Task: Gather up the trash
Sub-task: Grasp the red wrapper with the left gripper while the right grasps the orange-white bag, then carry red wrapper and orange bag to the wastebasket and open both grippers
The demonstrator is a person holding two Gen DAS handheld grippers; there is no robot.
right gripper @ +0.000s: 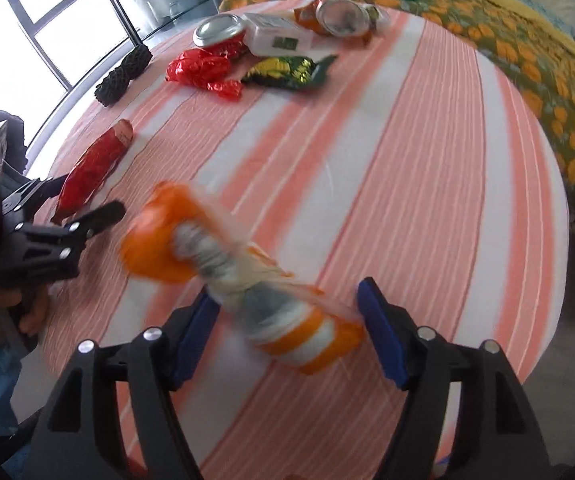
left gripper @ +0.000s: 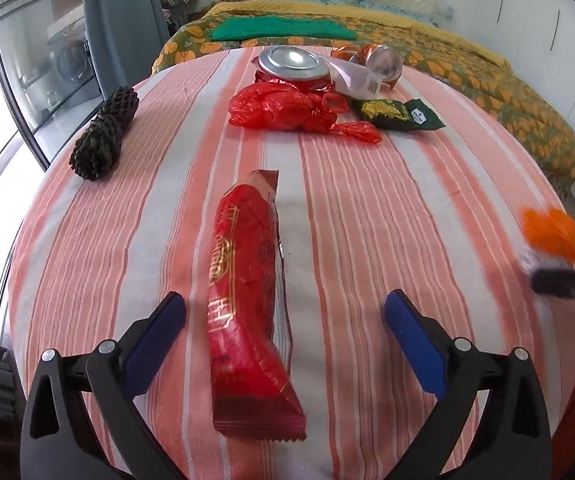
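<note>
A long red snack wrapper [left gripper: 247, 304] lies on the striped table between the fingers of my open left gripper [left gripper: 285, 312], which touches nothing. It also shows in the right wrist view [right gripper: 93, 168], with the left gripper [right gripper: 75, 216] around its near end. My right gripper [right gripper: 287, 300] has its jaws wide apart. A blurred orange and white wrapper [right gripper: 239, 276] sits between them, touching neither pad clearly. The same wrapper shows at the right edge of the left wrist view [left gripper: 551, 236].
At the far end of the table lie a red plastic bag [left gripper: 287, 110], a crushed red can [left gripper: 293, 66], a white packet [left gripper: 355, 76], a green and gold wrapper [left gripper: 399, 114], an orange crushed can [left gripper: 379, 62] and a black mesh roll [left gripper: 105, 132]. A bed [left gripper: 487, 92] stands beyond.
</note>
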